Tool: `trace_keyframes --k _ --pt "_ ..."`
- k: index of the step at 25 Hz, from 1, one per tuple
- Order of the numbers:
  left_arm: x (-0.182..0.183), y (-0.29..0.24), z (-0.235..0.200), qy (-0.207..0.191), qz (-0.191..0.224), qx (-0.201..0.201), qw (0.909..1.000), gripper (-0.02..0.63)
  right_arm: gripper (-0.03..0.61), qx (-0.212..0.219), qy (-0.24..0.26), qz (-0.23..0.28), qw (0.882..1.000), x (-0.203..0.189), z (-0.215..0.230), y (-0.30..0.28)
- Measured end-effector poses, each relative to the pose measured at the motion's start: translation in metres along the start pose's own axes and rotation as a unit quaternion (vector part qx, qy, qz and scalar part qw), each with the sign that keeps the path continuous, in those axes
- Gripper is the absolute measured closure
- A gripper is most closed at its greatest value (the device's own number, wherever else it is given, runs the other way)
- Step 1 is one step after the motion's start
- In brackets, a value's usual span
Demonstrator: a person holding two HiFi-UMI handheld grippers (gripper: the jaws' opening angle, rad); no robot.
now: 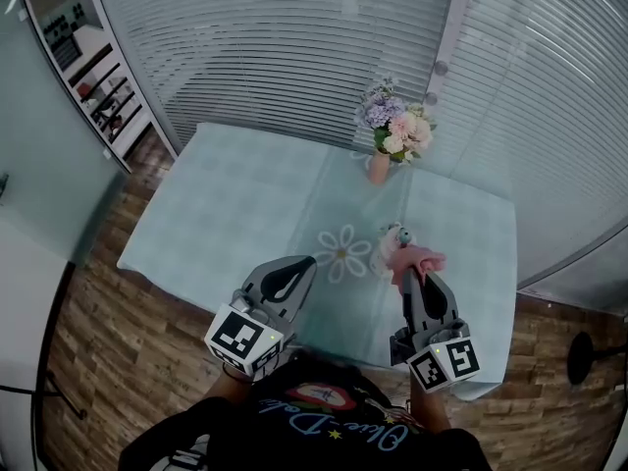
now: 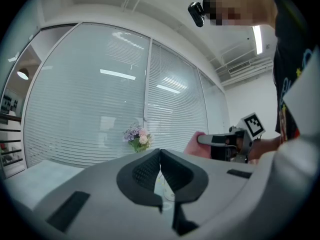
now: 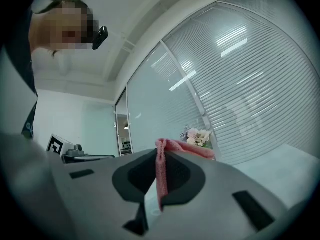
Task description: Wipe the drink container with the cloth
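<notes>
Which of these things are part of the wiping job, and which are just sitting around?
Part of the job: pink cloth, clamped in the right gripper; drink container, partly hidden by the cloth, on the table.
Just there: vase of flowers; wall shelves; left gripper, shut on nothing.

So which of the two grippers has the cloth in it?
The right gripper: its jaws pinch the pink cloth, while the left gripper is shut on nothing.
</notes>
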State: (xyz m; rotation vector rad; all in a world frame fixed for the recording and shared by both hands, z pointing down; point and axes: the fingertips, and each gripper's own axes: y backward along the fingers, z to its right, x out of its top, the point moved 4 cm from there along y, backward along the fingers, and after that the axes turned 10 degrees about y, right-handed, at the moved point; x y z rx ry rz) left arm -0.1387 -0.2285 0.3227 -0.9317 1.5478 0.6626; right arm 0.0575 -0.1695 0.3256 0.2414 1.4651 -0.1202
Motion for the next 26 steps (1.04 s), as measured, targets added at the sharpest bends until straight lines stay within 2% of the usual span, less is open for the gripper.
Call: trace_keyframes --k 26 --pt "-0.0018 0.0099 -0.0001 0.006 0.006 0.009 0.9999 0.609 0.566 0.000 0.004 -0.004 1.000 -0.0038 -0.0060 0.0052"
